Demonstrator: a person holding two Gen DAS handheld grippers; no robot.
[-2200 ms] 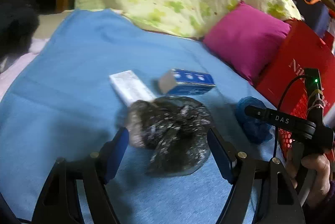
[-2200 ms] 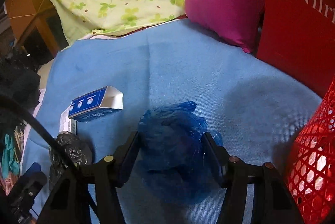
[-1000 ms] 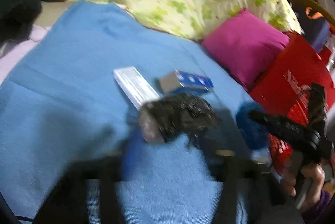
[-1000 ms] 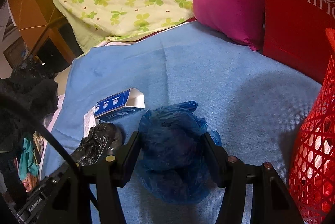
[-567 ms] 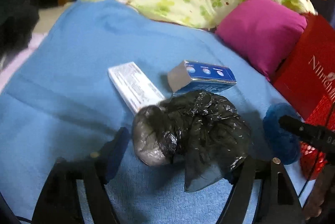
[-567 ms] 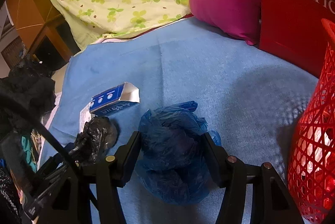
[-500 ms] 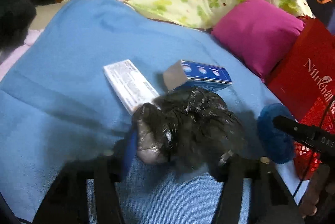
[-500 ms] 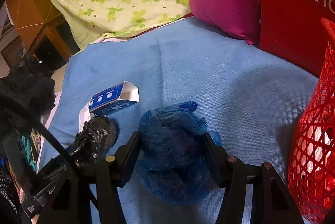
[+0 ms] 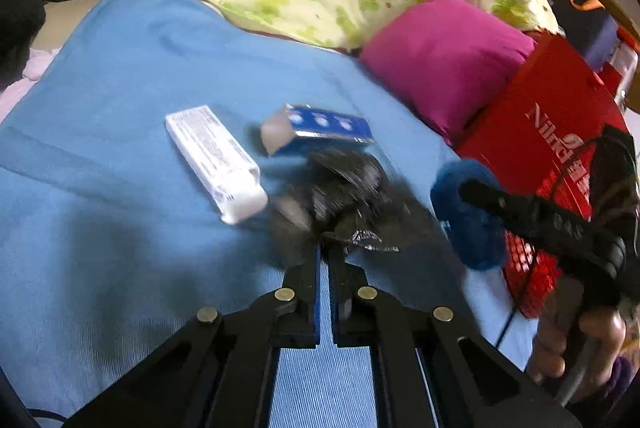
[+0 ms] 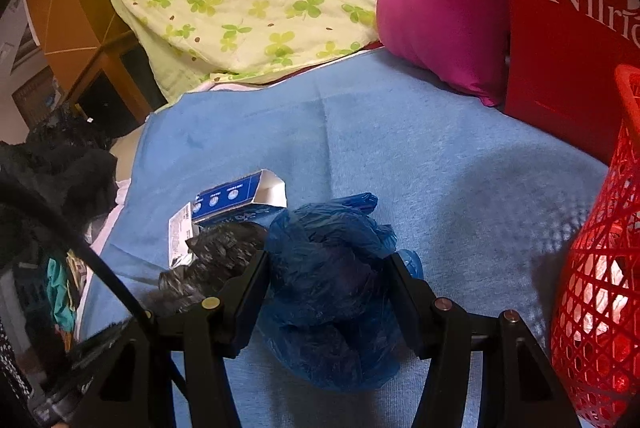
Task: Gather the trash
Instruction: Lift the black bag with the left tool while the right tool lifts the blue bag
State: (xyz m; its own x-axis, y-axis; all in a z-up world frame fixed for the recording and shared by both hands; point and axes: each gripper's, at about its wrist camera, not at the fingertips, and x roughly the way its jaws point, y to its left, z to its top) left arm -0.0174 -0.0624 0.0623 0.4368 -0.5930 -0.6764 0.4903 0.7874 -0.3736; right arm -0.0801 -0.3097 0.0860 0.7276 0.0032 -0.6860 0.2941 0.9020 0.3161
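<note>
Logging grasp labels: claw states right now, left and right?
Left claw: shut, pinching an edge of the black plastic bag.
Right claw: shut on the blue plastic bag.

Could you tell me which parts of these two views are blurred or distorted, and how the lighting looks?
Left wrist view: the black plastic bag at the left gripper is smeared by motion, while the white box stays fairly sharp. Right wrist view: sharp throughout, the blue plastic bag crisp in the right gripper; the red basket glows brightly. Both have fisheye bending and dark corners.
</note>
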